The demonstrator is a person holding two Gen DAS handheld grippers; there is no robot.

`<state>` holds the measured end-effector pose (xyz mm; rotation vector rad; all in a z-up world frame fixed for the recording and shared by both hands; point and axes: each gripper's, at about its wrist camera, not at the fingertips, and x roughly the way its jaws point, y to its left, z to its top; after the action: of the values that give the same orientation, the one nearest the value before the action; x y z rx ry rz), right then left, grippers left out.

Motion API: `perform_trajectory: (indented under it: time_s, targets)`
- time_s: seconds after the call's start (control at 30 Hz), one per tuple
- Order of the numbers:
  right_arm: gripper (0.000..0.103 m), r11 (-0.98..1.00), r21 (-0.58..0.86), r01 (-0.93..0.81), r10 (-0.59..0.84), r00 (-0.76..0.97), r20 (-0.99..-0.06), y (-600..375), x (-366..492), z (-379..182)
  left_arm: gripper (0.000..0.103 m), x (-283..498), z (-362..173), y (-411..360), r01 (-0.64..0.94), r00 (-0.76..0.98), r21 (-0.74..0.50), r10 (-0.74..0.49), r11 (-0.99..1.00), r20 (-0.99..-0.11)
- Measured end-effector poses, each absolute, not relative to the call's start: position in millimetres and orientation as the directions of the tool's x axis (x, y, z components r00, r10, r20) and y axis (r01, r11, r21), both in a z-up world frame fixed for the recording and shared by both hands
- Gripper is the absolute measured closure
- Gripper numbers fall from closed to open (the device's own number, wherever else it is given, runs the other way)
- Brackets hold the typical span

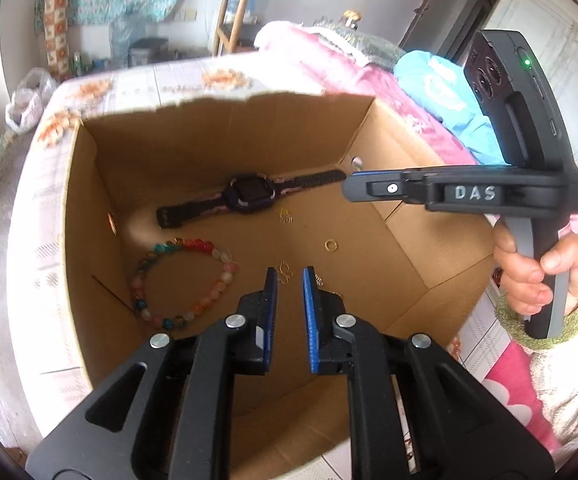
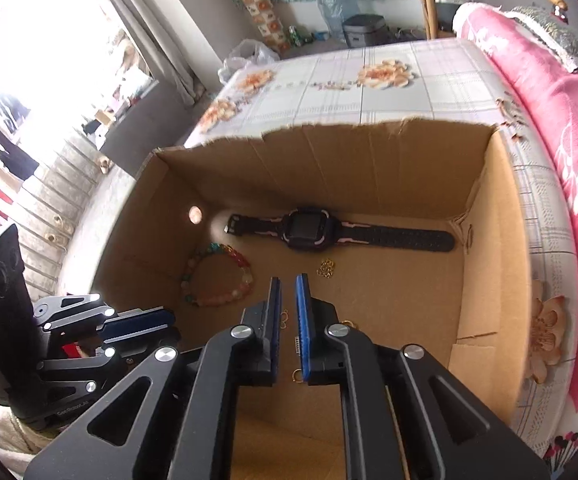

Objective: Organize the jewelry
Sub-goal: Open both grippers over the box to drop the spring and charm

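An open cardboard box (image 1: 89, 240) (image 2: 489, 240) lies on the bed. On its floor lie a black and pink watch (image 1: 249, 194) (image 2: 305, 228), a coloured bead bracelet (image 1: 181, 280) (image 2: 221, 276), a gold ring (image 1: 330, 245) and small gold pieces (image 1: 285, 216) (image 2: 326, 269). My left gripper (image 1: 289, 276) is open and empty above the box floor, over a gold charm (image 1: 284, 273). My right gripper (image 2: 288, 282) is open with a narrow gap, empty, above another gold charm (image 2: 285, 318). The right gripper also shows side-on in the left wrist view (image 1: 353, 188), over the box's right part.
The box sits on a plaid floral bedsheet (image 2: 369, 80). Pink bedding (image 2: 549, 100) and a blue cloth (image 1: 441, 92) lie to the right. A window with curtains (image 2: 69, 60) is on the left, and a wooden chair (image 1: 233, 12) stands beyond the bed.
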<state>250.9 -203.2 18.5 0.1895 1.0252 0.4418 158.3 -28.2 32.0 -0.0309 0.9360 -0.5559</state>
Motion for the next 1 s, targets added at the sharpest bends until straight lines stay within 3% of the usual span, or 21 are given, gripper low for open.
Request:
perform_trajectory:
  time_s: [0.13, 0.2, 0.27, 0.47, 0.8, 1.0]
  targets:
    - [0.078, 0.888, 0.363, -0.282, 0.460, 0.543, -0.703, -220.1, 215.7, 48.3, 0.082, 130.6, 53.7, -22.6, 0.484, 0.537, -0.227, -0.491, 0.845, -0.686]
    - [0.071, 0.881, 0.365, -0.301, 0.472, 0.600, -0.646, -231.4, 185.3, 65.0, 0.070, 112.9, 63.9, -16.8, 0.505, 0.571, -0.213, -0.509, 0.836, -0.645]
    - [0.066, 0.880, 0.360, -0.310, 0.473, 0.643, -0.603, -240.7, 158.5, 74.8, 0.047, 90.1, 73.3, -9.7, 0.518, 0.608, -0.190, -0.516, 0.834, -0.603]
    - [0.059, 0.892, 0.365, -0.266, 0.434, 0.728, -0.530, -274.1, 78.7, 74.4, 0.020, 29.7, 77.9, 1.5, 0.556, 0.642, -0.105, -0.506, 0.825, -0.576]
    - [0.058, 0.865, 0.489, -0.111, 0.449, 0.605, -0.658, -288.6, 26.1, -24.4, 0.016, 9.5, 1.5, -25.9, 0.496, 0.527, -0.097, -0.389, 0.863, -0.756]
    - [0.075, 0.906, 0.419, -0.067, 0.388, 0.527, -0.756, -264.5, 24.1, -68.6, 0.016, 16.9, -35.0, -51.7, 0.467, 0.502, -0.010, -0.274, 0.884, -0.820]
